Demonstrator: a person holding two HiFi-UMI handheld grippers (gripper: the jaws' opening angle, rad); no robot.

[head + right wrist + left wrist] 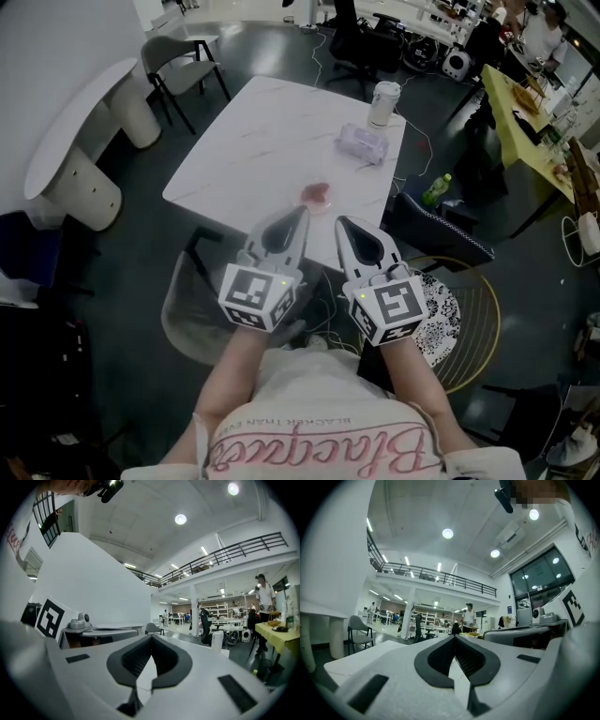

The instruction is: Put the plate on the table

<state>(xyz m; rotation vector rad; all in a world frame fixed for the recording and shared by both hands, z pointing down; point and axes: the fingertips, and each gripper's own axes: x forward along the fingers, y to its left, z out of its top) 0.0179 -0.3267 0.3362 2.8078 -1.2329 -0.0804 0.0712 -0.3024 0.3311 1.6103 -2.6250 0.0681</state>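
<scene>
A pale shirt [319, 441] with script lettering fills the bottom of the head view, and two bare forearms reach forward from it. Each hand holds a claw, side by side and near each other, with a marker cube facing up. The left claw [301, 212] has its jaws pressed together at the tips, with nothing between them. The right claw [341, 223] is closed the same way and is also empty. Both tips point toward the near edge of the white marbled worktop [253, 141].

The plate [319, 196], small and pink, lies on the worktop close to its near edge, toward the near right corner. It sits just ahead of the two claw tips and between them, touched by neither.

A clear packet [363, 142] rests by the right edge. Farther back, a white cup [383, 103] stands upright at the far right corner. A green bottle [436, 190] lies on the dark floor off the right edge. A grey chair [183, 56] stands beyond the far left corner.
</scene>
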